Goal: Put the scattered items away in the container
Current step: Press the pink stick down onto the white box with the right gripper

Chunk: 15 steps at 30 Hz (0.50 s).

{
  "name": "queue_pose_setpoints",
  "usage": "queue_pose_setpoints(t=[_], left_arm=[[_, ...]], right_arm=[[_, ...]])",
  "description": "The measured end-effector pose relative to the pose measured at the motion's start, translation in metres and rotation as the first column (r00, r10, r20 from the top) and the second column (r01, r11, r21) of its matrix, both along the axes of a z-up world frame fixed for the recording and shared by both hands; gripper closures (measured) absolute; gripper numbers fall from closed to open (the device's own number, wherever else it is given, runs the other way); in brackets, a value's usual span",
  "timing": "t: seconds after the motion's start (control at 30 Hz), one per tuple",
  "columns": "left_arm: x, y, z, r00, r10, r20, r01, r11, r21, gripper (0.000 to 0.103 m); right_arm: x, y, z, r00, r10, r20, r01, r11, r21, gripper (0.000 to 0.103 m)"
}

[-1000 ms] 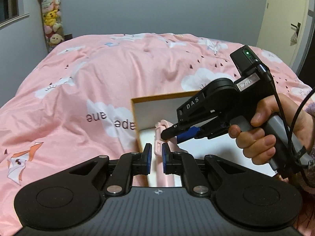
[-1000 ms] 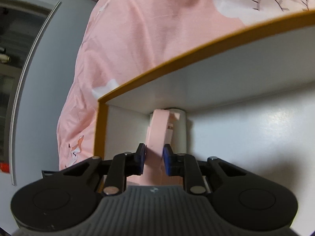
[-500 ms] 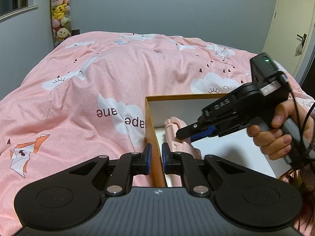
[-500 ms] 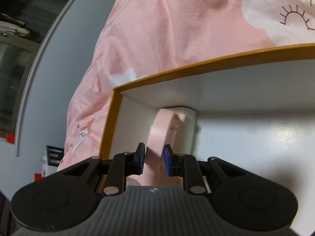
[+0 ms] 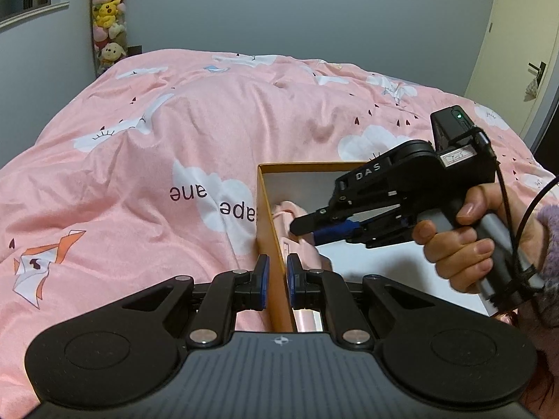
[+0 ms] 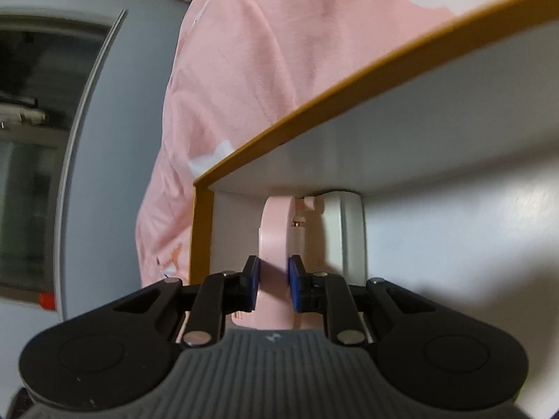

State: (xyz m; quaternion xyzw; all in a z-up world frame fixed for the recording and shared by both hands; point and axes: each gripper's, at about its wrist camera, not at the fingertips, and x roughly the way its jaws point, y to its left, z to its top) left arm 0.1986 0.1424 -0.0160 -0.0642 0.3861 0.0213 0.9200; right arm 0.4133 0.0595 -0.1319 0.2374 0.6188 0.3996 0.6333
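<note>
Two views differ: only the left wrist shows the hand. Right gripper clamps the pink gadget, lengthwise toward the box corner; left gripper pinches its wall.

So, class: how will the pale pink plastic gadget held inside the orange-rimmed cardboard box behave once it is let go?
The pale pink plastic gadget keeps its shape between the right gripper fingers, so it is probably stiff. Standing on its narrow edge, it may tip. Smooth plastic could slide on the orange-rimmed cardboard box's glossy floor.
</note>
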Motion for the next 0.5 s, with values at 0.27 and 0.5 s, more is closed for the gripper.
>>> queue_pose_setpoints(t=[0.27, 0.5], left_arm=[[0.001, -0.003, -0.003, 1.000, 0.002, -0.010, -0.002, 1.000, 0.000, 0.092], [0.000, -0.006, -0.001, 1.000, 0.000, -0.006, 0.000, 1.000, 0.005, 0.092]], right_arm=[[-0.004, 0.018, 0.000, 0.998, 0.024, 0.064, -0.023, 1.000, -0.016, 0.083], [-0.012, 0.019, 0.008, 0.994, 0.037, 0.107, -0.033, 0.999, -0.044, 0.075]])
